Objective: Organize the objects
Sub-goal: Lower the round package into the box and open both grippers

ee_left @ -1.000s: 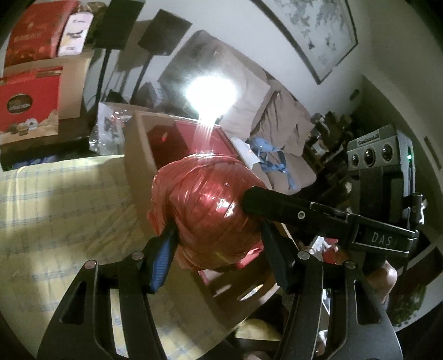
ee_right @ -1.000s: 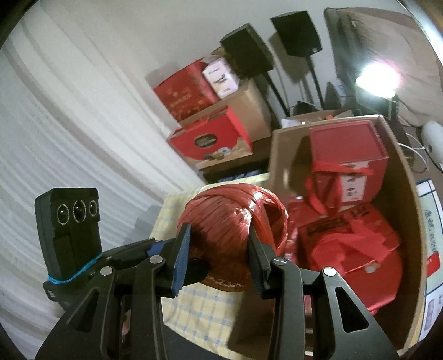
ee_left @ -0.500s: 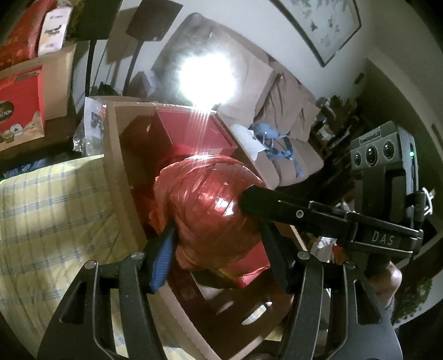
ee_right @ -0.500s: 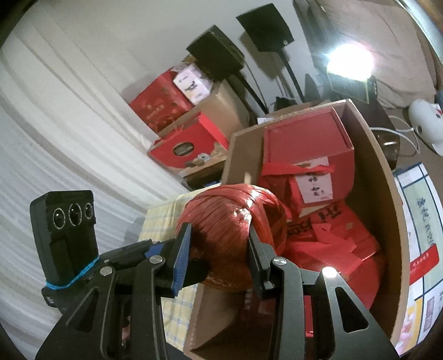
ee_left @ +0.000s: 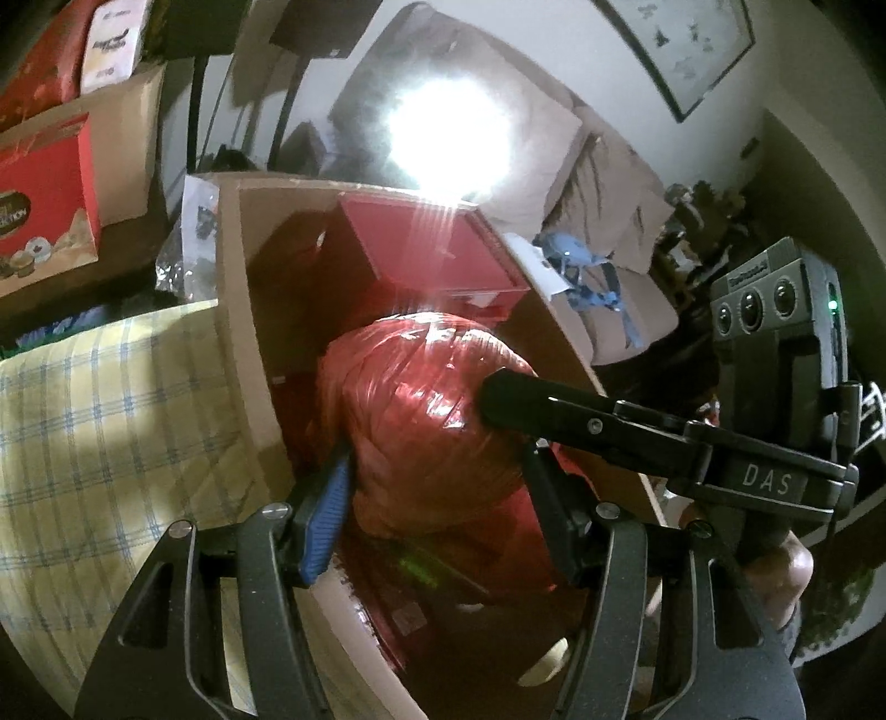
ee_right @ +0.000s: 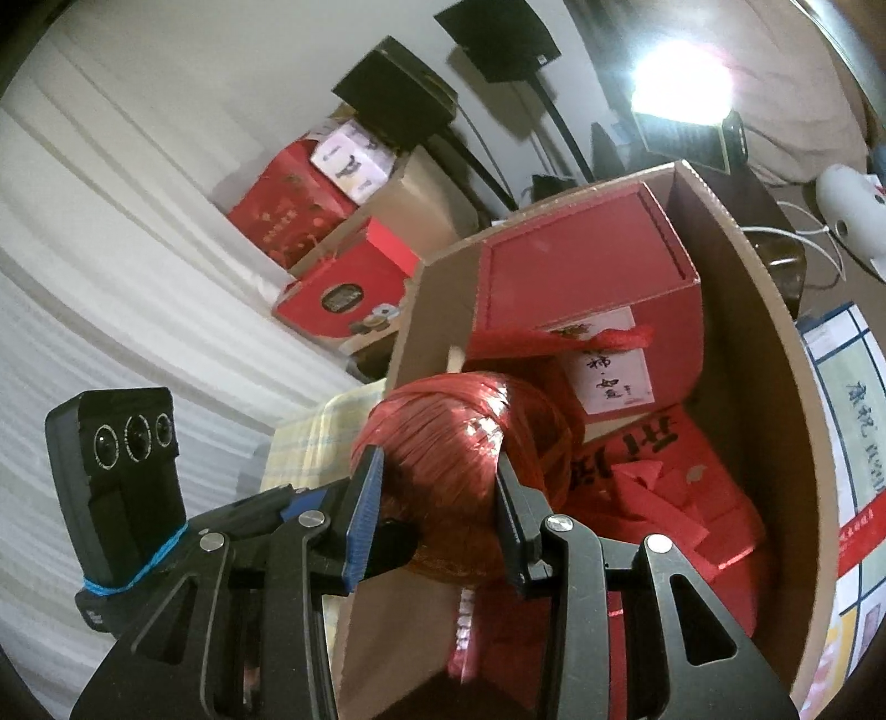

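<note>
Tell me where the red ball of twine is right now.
The red ball of twine is clamped by both the left gripper and right gripper, over the open cardboard box, above its red gift boxes.

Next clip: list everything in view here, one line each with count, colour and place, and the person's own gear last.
ball of twine: one, red, over the open carton, clamped from both sides
carton: one, brown cardboard, open top, on the checked cloth
gift boxes: several, red, inside the carton; exact count unclear
checked cloth: one, yellow with blue lines, beside the carton
stacked boxes: several, red, white and brown, against the wall
lamp: one, bright white, behind the carton
framed picture: one, dark frame, on the wall
left hand-held gripper: one, black, blue pad, shut on the ball
right hand-held gripper: one, black, blue pad, shut on the ball
</note>
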Tool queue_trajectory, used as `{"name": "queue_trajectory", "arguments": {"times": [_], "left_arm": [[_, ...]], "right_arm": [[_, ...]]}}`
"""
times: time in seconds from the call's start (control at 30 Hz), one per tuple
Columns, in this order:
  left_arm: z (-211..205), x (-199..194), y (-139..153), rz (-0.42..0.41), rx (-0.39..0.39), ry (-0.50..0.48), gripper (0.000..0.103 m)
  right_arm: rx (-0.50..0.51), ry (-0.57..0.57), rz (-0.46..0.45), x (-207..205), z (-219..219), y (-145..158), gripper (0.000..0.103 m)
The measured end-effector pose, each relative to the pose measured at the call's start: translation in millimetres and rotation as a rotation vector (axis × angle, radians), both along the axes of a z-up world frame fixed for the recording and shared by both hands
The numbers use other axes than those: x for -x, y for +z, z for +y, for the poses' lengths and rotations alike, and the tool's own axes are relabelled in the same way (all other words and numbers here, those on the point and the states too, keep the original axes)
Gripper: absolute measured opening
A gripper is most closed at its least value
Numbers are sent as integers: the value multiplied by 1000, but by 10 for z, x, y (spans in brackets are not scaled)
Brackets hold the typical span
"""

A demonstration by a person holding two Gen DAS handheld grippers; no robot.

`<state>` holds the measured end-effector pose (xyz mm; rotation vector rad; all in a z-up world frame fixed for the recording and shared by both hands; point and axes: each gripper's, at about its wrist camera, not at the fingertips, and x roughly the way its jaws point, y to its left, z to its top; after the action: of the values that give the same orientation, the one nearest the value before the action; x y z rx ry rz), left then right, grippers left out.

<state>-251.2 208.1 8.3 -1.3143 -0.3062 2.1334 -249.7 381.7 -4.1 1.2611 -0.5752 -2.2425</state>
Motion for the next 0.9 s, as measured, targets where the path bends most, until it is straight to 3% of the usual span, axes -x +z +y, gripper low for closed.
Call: {"name": "queue_trajectory", "arguments": {"times": [0.23, 0.4, 0.6, 0.9], "left_arm": [[-32, 56, -28, 14, 35, 12, 59], [-110, 23, 38, 29, 21, 13, 63], [-142, -80, 107, 50, 34, 3, 65], [-344, -309, 175, 99, 67, 42, 83]], "right_arm": [[-8, -16, -27, 132, -20, -147, 39], [-13, -36, -37, 169, -28, -158, 53], [-30, -52, -20, 103, 13, -103, 53], [-140, -64, 64, -148, -48, 80, 66]]}}
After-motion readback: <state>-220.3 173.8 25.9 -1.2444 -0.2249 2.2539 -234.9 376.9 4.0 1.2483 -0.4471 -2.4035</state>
